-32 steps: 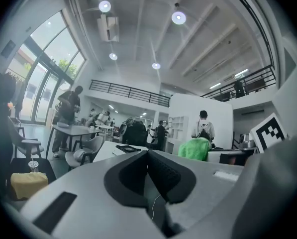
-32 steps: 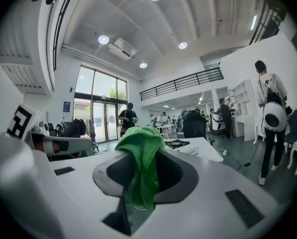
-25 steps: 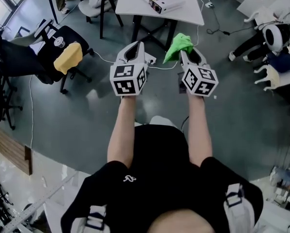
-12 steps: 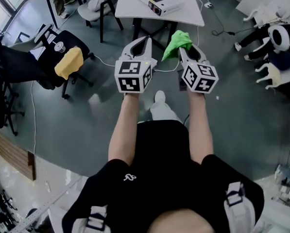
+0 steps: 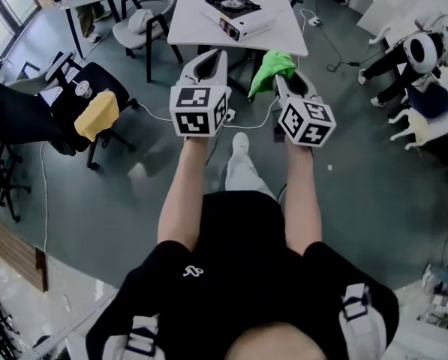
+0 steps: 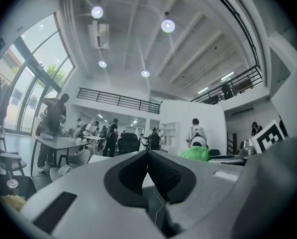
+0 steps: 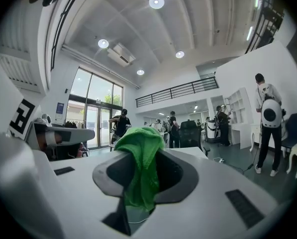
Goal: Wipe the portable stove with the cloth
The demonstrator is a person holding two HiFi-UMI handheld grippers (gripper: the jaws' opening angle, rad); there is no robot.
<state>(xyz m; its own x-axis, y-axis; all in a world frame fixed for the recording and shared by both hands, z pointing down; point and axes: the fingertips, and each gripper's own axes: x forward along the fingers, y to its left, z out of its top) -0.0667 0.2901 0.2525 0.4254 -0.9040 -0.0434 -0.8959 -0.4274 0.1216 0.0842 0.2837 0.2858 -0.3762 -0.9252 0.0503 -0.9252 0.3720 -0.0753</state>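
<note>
The portable stove (image 5: 237,14), white with a black burner top, lies on a white table (image 5: 193,22) ahead of me in the head view. My right gripper (image 5: 279,79) is shut on a bright green cloth (image 5: 272,70), which bunches up past its tips; the same cloth (image 7: 143,163) hangs between the jaws in the right gripper view. My left gripper (image 5: 210,57) is shut with nothing in it, its pads meeting (image 6: 148,156). Both grippers are held out in front of me, short of the table's near edge.
Grey chairs (image 5: 137,25) stand left of the table. An office chair with a yellow cloth (image 5: 95,115) is further left. Cables (image 5: 156,111) trail over the grey floor. A person (image 5: 404,70) sits on the floor at the right. Several people stand in the hall beyond.
I have stepped forward: the table and stove have come closer and lower in the head view. Both grippers stay shut, the right one still on the green cloth.
</note>
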